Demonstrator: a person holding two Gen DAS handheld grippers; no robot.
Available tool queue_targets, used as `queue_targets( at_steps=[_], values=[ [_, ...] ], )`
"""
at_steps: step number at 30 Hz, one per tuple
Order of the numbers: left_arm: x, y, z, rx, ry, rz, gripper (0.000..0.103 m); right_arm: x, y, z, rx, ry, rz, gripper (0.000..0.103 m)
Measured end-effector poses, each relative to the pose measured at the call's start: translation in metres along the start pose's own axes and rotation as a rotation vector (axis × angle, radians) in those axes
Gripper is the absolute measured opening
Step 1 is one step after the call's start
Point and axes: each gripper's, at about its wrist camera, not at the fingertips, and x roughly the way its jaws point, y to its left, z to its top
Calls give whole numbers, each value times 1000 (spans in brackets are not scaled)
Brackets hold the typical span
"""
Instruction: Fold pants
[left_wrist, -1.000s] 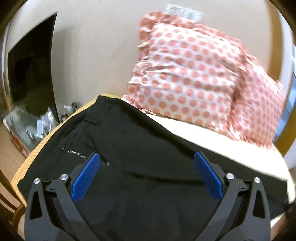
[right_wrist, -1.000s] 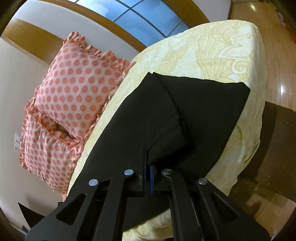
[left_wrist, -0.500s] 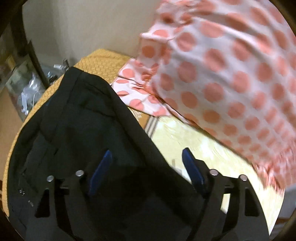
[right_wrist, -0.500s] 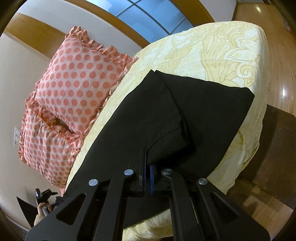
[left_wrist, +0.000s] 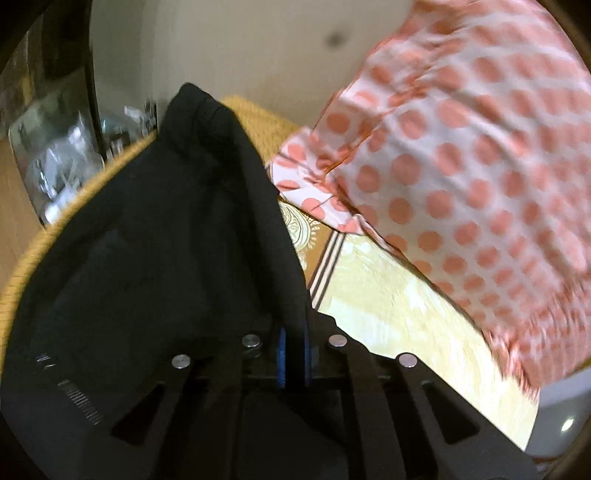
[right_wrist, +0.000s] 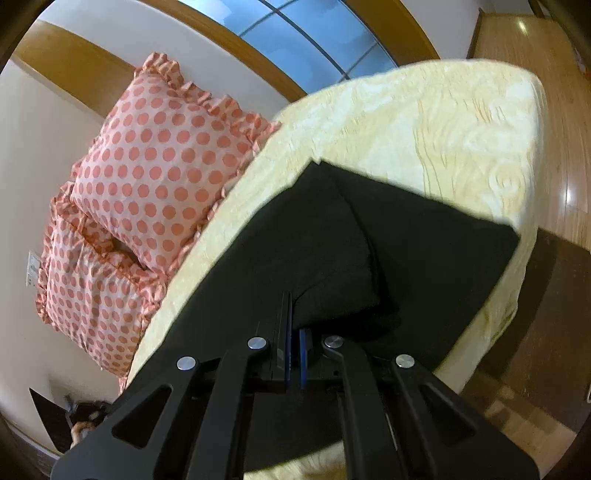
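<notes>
Both hand-held grippers (left_wrist: 293, 354) (right_wrist: 293, 347) apparently pinch pants (right_wrist: 295, 258).

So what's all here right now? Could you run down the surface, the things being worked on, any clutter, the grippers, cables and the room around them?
Surface: bed with a pale yellow patterned bedspread.
Job's things: black pants spread across the bed, part already folded over; zipper end shows in the left wrist view.
Clutter: two pink polka-dot pillows by the wall; a heap of blurred items beside the bed, too unclear to name.
Grippers: left gripper shut on the pants' edge; right gripper shut on a fold of the pants.
Cables: nothing seen.
Surroundings: cream wall, wood-framed window, wooden floor.
</notes>
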Motion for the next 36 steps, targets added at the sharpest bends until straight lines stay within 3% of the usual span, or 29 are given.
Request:
queue_targets(
  at_steps=[6, 9, 12, 14, 17, 22, 25, 30, 33, 36],
  values=[
    [-117, 39, -64, 57, -131, -74, 6, -12, 9, 28, -8, -78, 28, 3],
    [-169, 67, -124, 51, -205, -73, 6, -25, 10, 40, 0, -133, 57, 3],
    [-179, 96, -171, 17, -231, -41, 7, -22, 0, 40, 37, -116, 21, 3],
    [-172, 117, -206, -26, -200, -11, 7, -15, -9, 35, 62, -89, -10, 3],
    [-153, 147, -240, -133, -149, -38, 6, -9, -23, 29, 97, -68, -34, 3],
    [-147, 140, -242, -115, -191, -25, 10, -13, -22, 36, 89, -67, -18, 3],
    [-142, 135, -243, -87, -185, -30, 22, -18, -16, 40, 73, -83, -13, 3],
    [-139, 134, -241, -91, -181, -46, 22, -20, -33, 26, 114, -63, -67, 3],
    [-141, 139, -236, -86, -187, -47, 11, -26, -40, 19, 124, -61, -74, 3],
    [-141, 139, -230, -65, -192, -56, 7, -34, -37, 13, 113, -81, -74, 3]
  ],
)
